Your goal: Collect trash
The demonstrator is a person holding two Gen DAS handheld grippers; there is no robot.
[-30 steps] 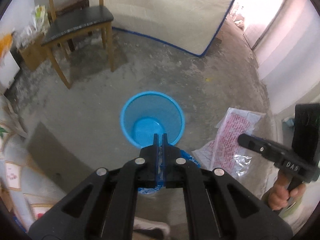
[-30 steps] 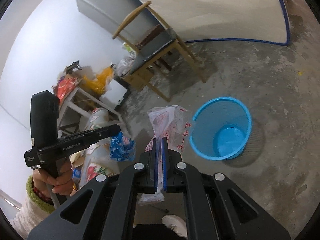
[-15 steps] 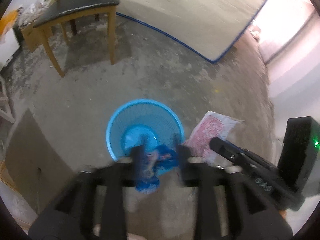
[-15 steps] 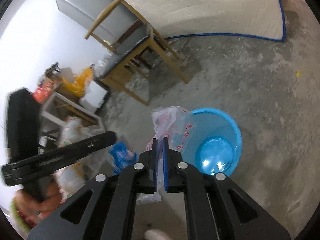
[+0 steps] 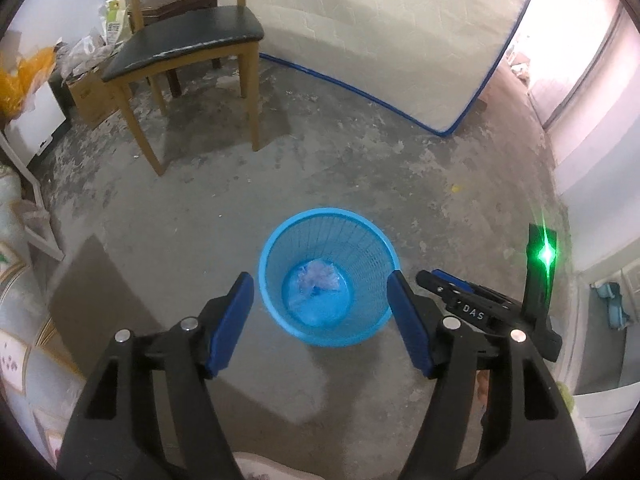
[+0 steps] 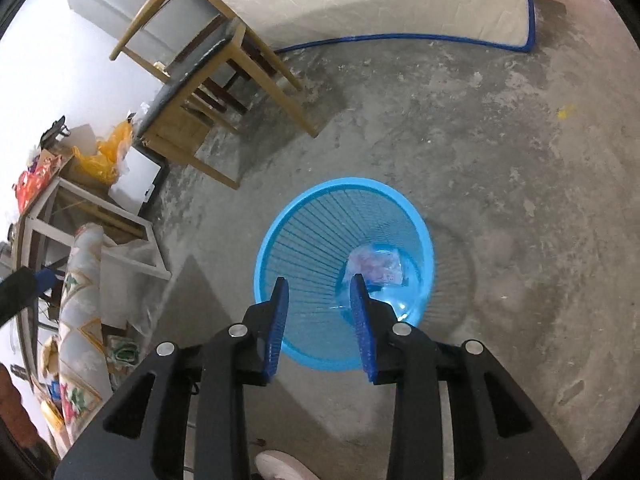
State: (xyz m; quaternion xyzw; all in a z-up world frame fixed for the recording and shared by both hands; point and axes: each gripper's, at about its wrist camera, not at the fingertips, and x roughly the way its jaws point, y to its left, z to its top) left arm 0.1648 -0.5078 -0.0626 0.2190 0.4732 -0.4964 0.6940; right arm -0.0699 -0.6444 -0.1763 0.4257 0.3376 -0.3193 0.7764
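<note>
Both tools hang over the bin on the floor. My left tool is spreading wide, nothing between its pads. My right tool is parting too, empty. The trash lies crumpled at the bin's bottom, clear of both.

Left gripper pitched steeply downward, jaws opening and already spread wide, nothing between the blue pads. Right gripper likewise angled down, jaws opening but narrower, also empty; its body shows at the right of the left wrist view. Behind it a sliver of hand, probably the holding fingers.
</note>
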